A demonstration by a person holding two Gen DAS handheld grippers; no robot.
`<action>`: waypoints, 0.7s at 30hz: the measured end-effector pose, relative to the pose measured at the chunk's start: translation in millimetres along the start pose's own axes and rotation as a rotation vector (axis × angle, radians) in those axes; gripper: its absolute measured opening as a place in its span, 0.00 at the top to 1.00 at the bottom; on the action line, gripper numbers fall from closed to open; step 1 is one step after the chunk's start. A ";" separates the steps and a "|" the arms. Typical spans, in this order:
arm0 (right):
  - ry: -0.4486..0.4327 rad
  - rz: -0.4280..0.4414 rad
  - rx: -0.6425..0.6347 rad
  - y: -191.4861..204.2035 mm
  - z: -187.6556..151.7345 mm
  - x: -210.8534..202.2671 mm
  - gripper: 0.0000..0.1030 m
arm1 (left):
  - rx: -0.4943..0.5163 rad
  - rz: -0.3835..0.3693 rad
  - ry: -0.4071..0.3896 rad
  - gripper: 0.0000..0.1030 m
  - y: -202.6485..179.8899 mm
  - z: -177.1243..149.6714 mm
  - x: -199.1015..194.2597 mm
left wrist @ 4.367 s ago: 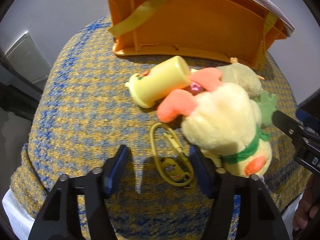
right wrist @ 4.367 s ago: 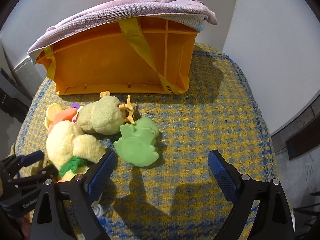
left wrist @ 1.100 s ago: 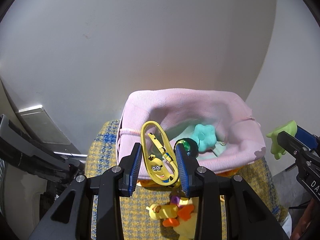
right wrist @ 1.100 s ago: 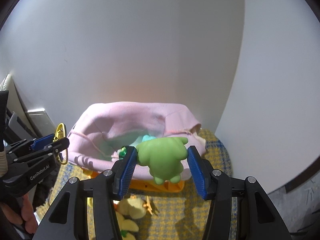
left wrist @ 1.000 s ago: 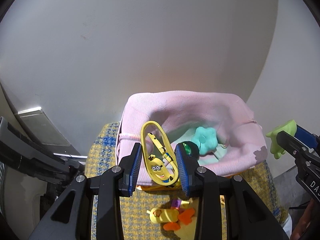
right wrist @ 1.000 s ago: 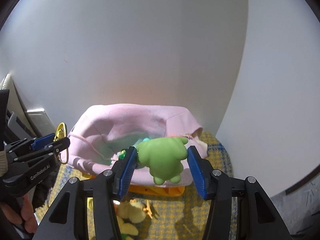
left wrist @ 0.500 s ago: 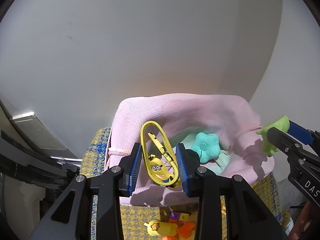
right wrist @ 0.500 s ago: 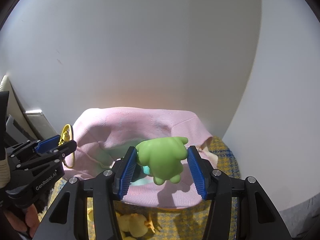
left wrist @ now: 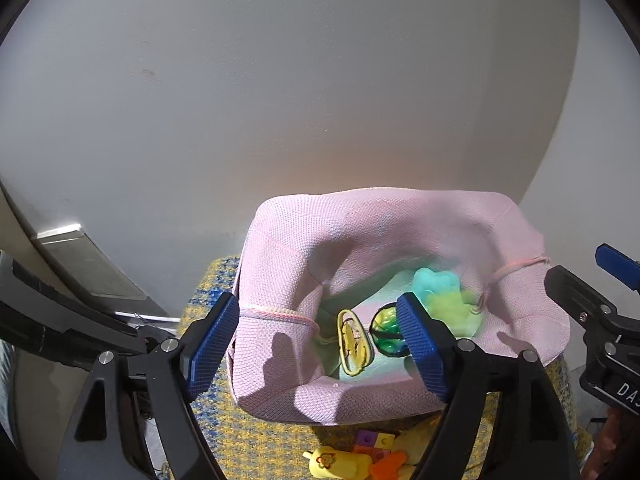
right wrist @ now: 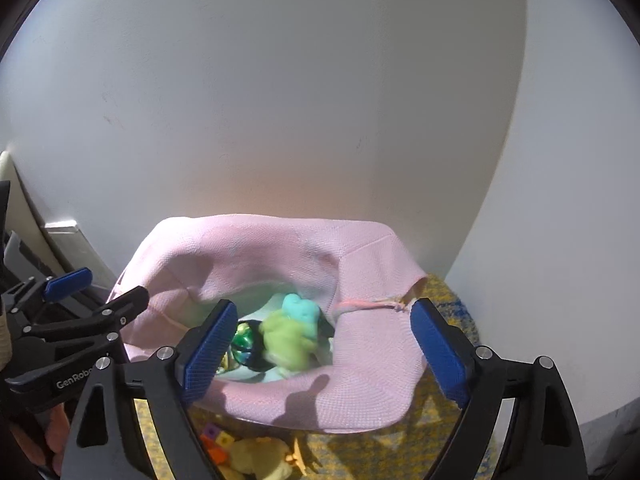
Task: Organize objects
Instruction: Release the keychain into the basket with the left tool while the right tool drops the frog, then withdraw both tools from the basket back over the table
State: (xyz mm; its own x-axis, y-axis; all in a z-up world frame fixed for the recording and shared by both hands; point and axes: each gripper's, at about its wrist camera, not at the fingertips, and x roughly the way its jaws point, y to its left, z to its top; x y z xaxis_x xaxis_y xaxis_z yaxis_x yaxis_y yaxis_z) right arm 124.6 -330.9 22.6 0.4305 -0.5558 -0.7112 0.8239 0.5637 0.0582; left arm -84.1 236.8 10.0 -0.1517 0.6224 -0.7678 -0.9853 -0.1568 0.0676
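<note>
Left wrist view: the left tongs (left wrist: 316, 340) have just been opening and stand wide, nothing between the pads. The yellow carabiner keychain (left wrist: 352, 342) lies inside the pink-lined basket (left wrist: 280, 280), beside a green ball (left wrist: 386, 330) and a blurred green frog toy (left wrist: 452, 308).

Right wrist view: the right tongs (right wrist: 322, 346) have likewise just been opening and stand wide and empty; the frog toy (right wrist: 288, 342) sits in the basket (right wrist: 372, 344) against a teal flower toy (right wrist: 300, 310). Plush toys (right wrist: 256, 460) remain on the woven tabletop (right wrist: 440, 440).

The green frog toy (right wrist: 289, 344) is showing only as a motion-blurred smear in the pink-lined basket (right wrist: 372, 364); the plush toys (right wrist: 256, 460) are being cut off by the bottom edge.
</note>
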 end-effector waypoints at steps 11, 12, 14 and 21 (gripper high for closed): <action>-0.002 -0.007 0.026 -6.4 -12.9 -19.2 0.14 | 0.000 0.009 -0.010 0.13 2.8 -9.5 -22.2; -0.003 -0.007 0.027 -6.4 -13.9 -22.3 0.14 | 0.000 0.007 -0.013 0.13 2.9 -10.9 -25.4; -0.005 -0.006 0.030 -7.7 -15.8 -29.0 0.14 | 0.001 0.007 -0.018 0.13 4.3 -13.5 -30.6; -0.009 -0.005 0.036 -7.2 -31.7 -51.6 0.14 | 0.004 0.002 -0.025 0.11 9.1 -30.2 -50.2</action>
State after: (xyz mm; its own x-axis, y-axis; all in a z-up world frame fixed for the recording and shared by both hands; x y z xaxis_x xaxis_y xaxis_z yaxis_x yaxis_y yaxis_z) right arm 84.7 -287.0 36.7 0.4293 -0.5644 -0.7051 0.8389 0.5384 0.0798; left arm -83.2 180.9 30.0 -0.1561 0.6413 -0.7512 -0.9852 -0.1554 0.0720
